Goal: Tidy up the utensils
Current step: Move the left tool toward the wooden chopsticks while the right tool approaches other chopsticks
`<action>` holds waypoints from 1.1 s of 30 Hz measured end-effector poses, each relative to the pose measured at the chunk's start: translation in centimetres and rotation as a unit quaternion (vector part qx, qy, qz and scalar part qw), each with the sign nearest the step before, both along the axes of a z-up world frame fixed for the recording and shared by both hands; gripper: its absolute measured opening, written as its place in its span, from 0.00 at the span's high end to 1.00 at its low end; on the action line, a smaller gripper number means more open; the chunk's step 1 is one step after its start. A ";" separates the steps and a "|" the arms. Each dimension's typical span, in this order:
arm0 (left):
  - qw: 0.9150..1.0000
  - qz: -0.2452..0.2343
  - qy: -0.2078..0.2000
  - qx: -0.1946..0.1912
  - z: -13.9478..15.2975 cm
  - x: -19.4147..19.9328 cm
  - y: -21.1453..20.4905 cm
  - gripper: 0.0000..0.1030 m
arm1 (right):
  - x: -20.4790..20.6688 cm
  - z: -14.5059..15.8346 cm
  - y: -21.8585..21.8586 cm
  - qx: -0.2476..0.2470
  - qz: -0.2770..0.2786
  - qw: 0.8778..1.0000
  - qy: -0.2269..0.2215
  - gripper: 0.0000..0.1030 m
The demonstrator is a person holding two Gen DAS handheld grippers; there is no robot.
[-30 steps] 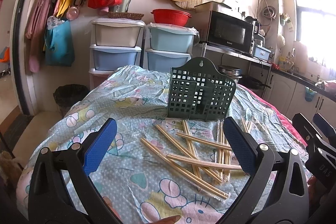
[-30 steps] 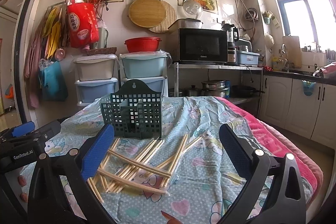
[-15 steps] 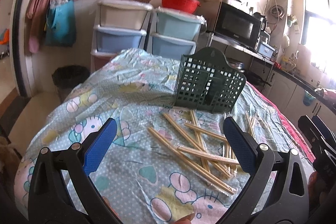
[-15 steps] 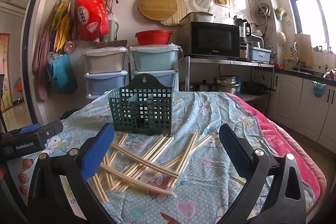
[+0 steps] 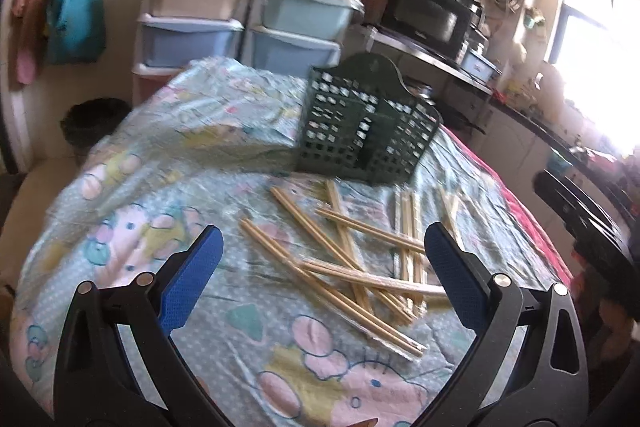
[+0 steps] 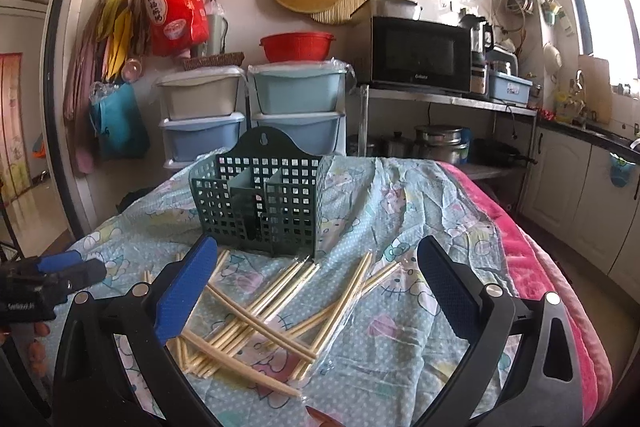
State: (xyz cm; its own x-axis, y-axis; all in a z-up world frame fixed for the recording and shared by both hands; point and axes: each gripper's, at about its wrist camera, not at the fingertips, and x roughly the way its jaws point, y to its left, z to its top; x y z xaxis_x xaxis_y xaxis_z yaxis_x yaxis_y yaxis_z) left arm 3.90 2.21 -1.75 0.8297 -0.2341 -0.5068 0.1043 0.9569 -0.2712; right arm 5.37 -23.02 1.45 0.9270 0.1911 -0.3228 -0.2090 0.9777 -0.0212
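Nothing is sorted yet: all chopsticks (image 6: pixel 256 315) lie scattered on the desk (image 6: pixel 400 359) at 6 o'clock from the empty green holder (image 6: pixel 260 203), while the left hand-held gripper (image 5: pixel 320 267) and right hand-held gripper (image 6: pixel 316 287) hover spread wide, holding nothing.

left-wrist view blurred; green basket (image 5: pixel 368 129) smeared.

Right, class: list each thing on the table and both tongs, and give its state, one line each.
Left tongs: open, empty.
Right tongs: open, empty.
Green basket: upright, no chopsticks seen inside.
Chopsticks: loose crossed pile on the tablecloth, some in clear wrappers.
Tablecloth: wrinkled.
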 end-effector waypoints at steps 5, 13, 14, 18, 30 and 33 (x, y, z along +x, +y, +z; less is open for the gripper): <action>0.999 -0.017 0.030 -0.016 -1.1 1.4 -0.2 0.28 | 2.0 -0.2 -0.6 -0.003 0.010 1.000 0.028 0.06; 0.996 -0.017 0.081 -0.037 -2.8 3.5 0.5 0.45 | 5.2 -1.2 -1.2 -0.006 0.021 0.997 0.076 0.07; 0.995 -0.016 0.086 -0.039 -3.0 3.8 0.6 0.46 | 5.7 -1.3 -1.3 -0.003 0.023 0.996 0.084 0.08; 0.994 -0.016 0.102 -0.043 -3.6 4.3 0.6 0.53 | 7.8 -1.7 -1.7 -0.011 0.019 0.994 0.107 0.14; 0.992 -0.010 0.121 -0.020 -4.3 5.2 0.1 0.70 | 16.2 -4.9 -4.3 0.007 0.003 0.974 0.225 0.31; 0.992 -0.009 0.125 -0.020 -4.4 5.5 0.2 0.77 | 18.0 -5.5 -4.5 0.009 0.009 0.969 0.246 0.36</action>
